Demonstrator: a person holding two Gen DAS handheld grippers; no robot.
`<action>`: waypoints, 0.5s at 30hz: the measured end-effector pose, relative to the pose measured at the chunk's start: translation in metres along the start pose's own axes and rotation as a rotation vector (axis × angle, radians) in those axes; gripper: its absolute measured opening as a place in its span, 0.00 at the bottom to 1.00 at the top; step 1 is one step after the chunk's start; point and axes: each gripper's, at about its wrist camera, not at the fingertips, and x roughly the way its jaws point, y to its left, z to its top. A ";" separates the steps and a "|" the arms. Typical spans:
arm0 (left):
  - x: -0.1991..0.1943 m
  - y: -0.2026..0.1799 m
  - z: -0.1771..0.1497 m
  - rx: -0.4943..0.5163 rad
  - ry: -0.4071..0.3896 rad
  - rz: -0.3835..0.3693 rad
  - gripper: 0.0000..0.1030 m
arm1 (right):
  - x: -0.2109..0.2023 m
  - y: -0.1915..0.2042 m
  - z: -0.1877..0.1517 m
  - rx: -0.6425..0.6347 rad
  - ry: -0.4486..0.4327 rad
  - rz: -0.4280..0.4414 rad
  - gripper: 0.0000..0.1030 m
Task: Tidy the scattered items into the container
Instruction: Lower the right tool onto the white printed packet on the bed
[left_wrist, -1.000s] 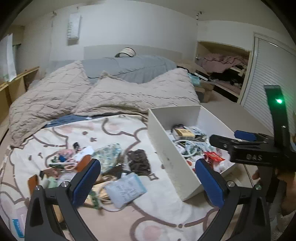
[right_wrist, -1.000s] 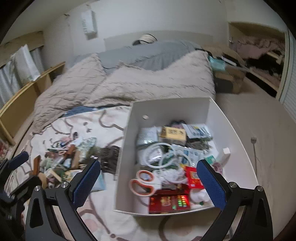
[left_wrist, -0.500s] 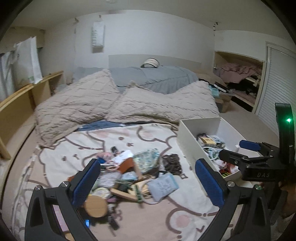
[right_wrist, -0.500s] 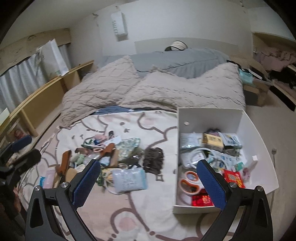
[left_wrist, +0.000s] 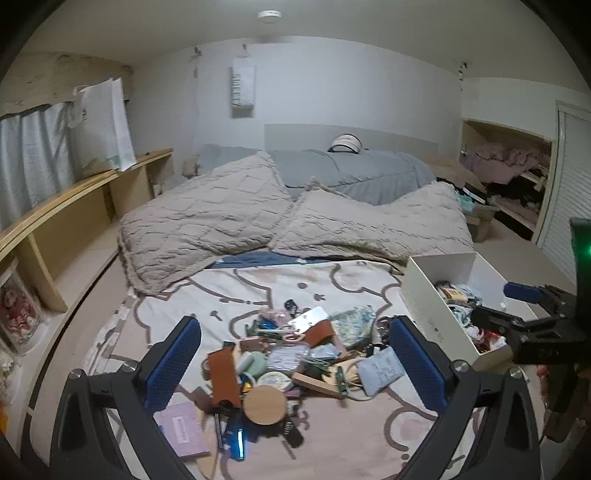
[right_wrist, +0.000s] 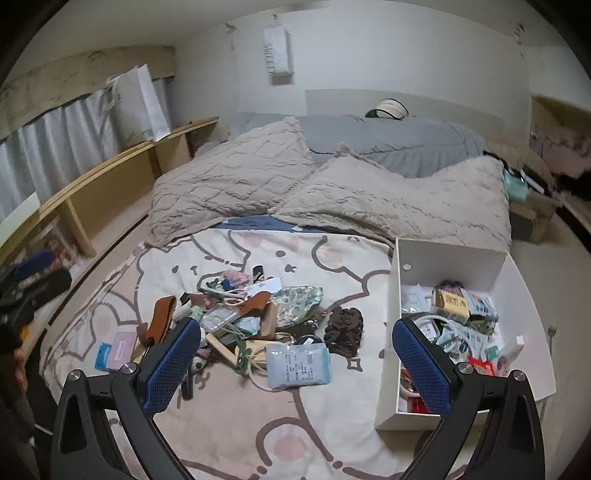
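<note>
A heap of small items lies on the cartoon-print blanket (right_wrist: 229, 417): a pale blue packet (right_wrist: 297, 365), a dark brown hair claw (right_wrist: 343, 326), a floral pouch (right_wrist: 295, 304), a brown strap (right_wrist: 160, 323) and a pink notebook (right_wrist: 123, 345). The white box (right_wrist: 450, 266) stands to their right, partly filled with scissors, cables and packets. My right gripper (right_wrist: 295, 365) hangs open and empty above the heap's near edge. My left gripper (left_wrist: 295, 363) is open and empty over a round wooden lid (left_wrist: 264, 406) and a brown case (left_wrist: 223, 376). The box (left_wrist: 424, 302) sits to its right.
Two beige quilted pillows (right_wrist: 332, 192) and a grey duvet (right_wrist: 399, 140) fill the bed behind the heap. A wooden shelf (left_wrist: 74, 206) runs along the left wall. A closet (left_wrist: 506, 173) with clothes is at far right. The right gripper's body (left_wrist: 532, 321) hangs over the box.
Both grippers have swung left and back from the white box. The heap now sits between the fingers in both views, and the box has slid to the right side.
</note>
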 end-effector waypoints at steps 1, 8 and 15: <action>0.000 0.005 0.000 -0.007 0.000 0.001 1.00 | -0.001 0.004 0.000 -0.011 -0.006 0.000 1.00; 0.007 0.034 0.000 -0.009 0.015 0.021 1.00 | 0.003 0.020 0.001 -0.054 -0.032 -0.016 1.00; 0.018 0.056 0.005 -0.001 0.043 0.013 1.00 | 0.023 0.033 0.006 -0.097 0.013 0.021 1.00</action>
